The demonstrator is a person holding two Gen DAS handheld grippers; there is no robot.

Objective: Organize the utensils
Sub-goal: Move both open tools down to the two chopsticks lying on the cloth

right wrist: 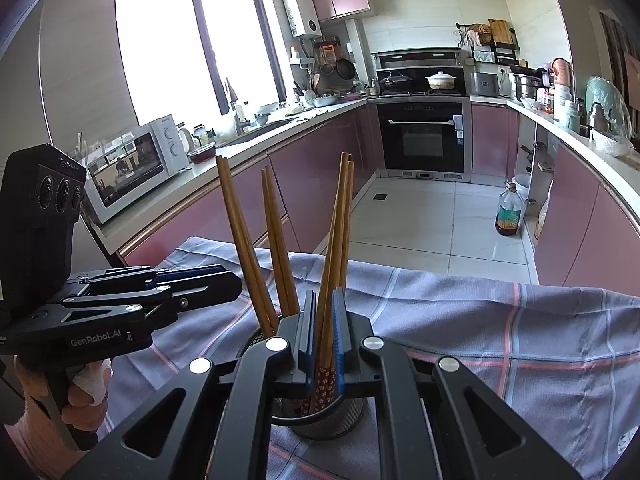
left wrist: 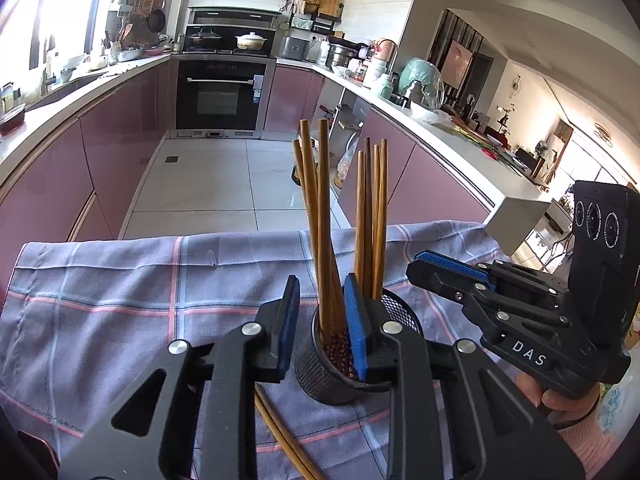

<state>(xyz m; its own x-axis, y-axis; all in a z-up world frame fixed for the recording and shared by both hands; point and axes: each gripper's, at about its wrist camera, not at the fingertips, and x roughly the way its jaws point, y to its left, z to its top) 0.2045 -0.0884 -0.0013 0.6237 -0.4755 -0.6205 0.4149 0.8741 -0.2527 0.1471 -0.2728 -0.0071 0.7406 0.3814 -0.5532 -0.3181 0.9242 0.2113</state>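
Observation:
A black mesh utensil cup (left wrist: 336,376) stands on a checked cloth (left wrist: 120,288) and holds several wooden chopsticks (left wrist: 372,216). My left gripper (left wrist: 320,320) is open above the cup, with a bunch of chopsticks (left wrist: 322,208) between its blue pads. Two loose chopsticks (left wrist: 280,436) lie on the cloth under it. My right gripper (right wrist: 322,336) is shut on a few chopsticks (right wrist: 336,248) whose patterned ends reach into the cup (right wrist: 320,420). The right gripper also shows in the left wrist view (left wrist: 448,270), and the left gripper in the right wrist view (right wrist: 224,280).
The cloth (right wrist: 500,340) covers a table in a kitchen. Pink cabinets (left wrist: 112,136), an oven (left wrist: 220,96), a microwave (right wrist: 136,164) and an oil bottle (right wrist: 509,212) on the tiled floor lie beyond the table's far edge.

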